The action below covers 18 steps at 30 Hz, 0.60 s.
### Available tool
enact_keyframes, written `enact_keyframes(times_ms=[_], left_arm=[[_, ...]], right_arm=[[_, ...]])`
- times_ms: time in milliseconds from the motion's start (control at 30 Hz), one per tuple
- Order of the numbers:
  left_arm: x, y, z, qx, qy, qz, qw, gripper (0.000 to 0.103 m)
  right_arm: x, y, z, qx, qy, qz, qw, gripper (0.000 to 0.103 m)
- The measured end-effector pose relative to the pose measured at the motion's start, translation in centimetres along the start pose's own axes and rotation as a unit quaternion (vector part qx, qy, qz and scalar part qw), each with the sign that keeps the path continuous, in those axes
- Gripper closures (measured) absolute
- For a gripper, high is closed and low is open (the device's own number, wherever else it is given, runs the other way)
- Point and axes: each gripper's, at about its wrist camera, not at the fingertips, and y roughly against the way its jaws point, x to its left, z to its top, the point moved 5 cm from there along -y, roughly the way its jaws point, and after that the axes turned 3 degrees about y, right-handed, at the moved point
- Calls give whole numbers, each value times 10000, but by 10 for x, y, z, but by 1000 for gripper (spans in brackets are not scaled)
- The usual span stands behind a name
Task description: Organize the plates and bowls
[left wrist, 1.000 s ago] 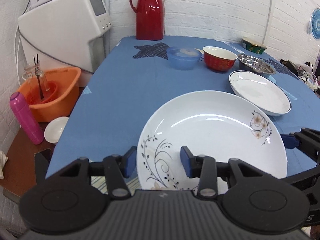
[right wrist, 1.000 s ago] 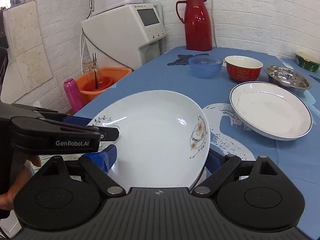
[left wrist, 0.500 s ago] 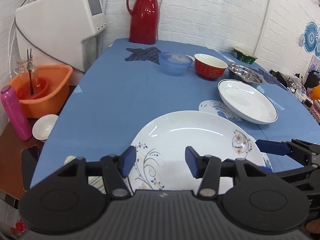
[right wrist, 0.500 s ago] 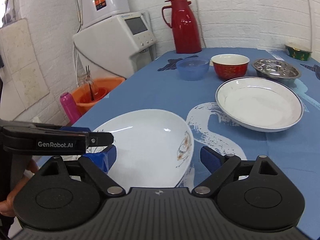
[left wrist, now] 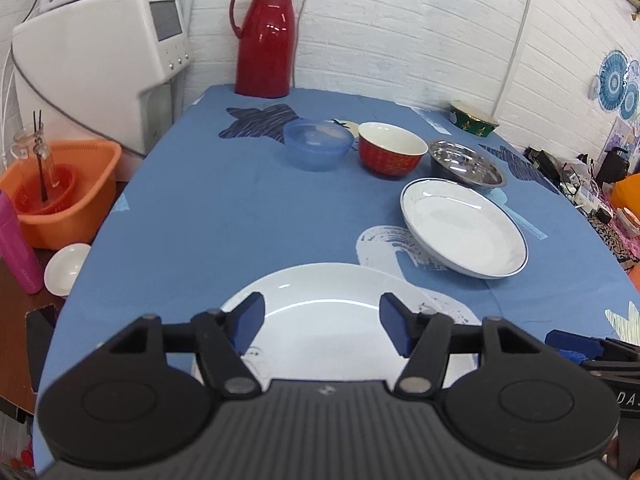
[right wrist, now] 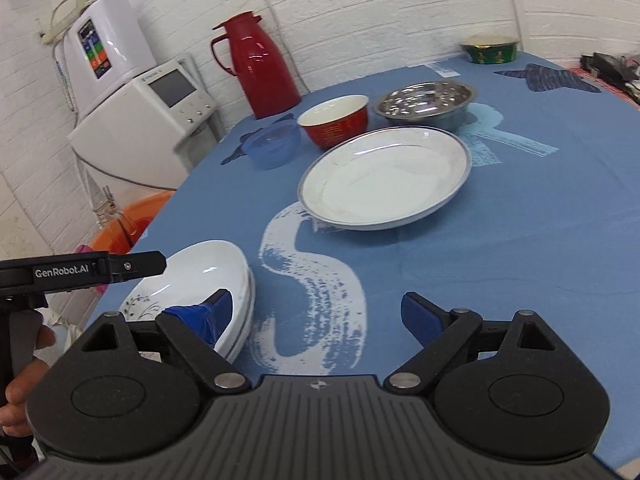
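A white floral plate (left wrist: 320, 316) (right wrist: 192, 280) lies near the table's front edge, and a second rim under it suggests another white plate. My left gripper (left wrist: 322, 324) hovers open over its near rim without touching it. My right gripper (right wrist: 316, 312) is open just right of that plate, with only tablecloth between its fingers. A blue-rimmed white plate (left wrist: 460, 228) (right wrist: 384, 184) lies further in. Behind it stand a blue plastic bowl (left wrist: 318, 148) (right wrist: 272, 146), a red bowl (left wrist: 390, 154) (right wrist: 334, 120), a steel bowl (left wrist: 466, 164) (right wrist: 426, 100) and a green bowl (left wrist: 474, 120) (right wrist: 490, 48).
A red thermos (left wrist: 266, 40) stands at the table's far edge beside a white appliance (left wrist: 100, 72). Left of the table are an orange basin (left wrist: 60, 192), a pink bottle (left wrist: 16, 248) and a small white dish (left wrist: 66, 268). Clutter lines the right side (left wrist: 592, 184).
The floral plate has come down to the table's front edge. Both grippers have drawn back from it, and the right one has swung to the right, off the plate.
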Motion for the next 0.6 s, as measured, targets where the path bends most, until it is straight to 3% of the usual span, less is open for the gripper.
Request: enact_keyframes(times_ms=[100,300,600], left_arm=[[-19,-11,17,101,-96,-174,9998,40],[-53,-50,51,380,-359,-495,9974,37],[-88,-146,80,1238,-375,-455,9906,37]], right_arm=[[-20,4,10,-83,-123,43,9999,24],[-63,-12,48,-316,-39,-369,9988,24],[-96,-93,96,271,230,-551,9979,24]])
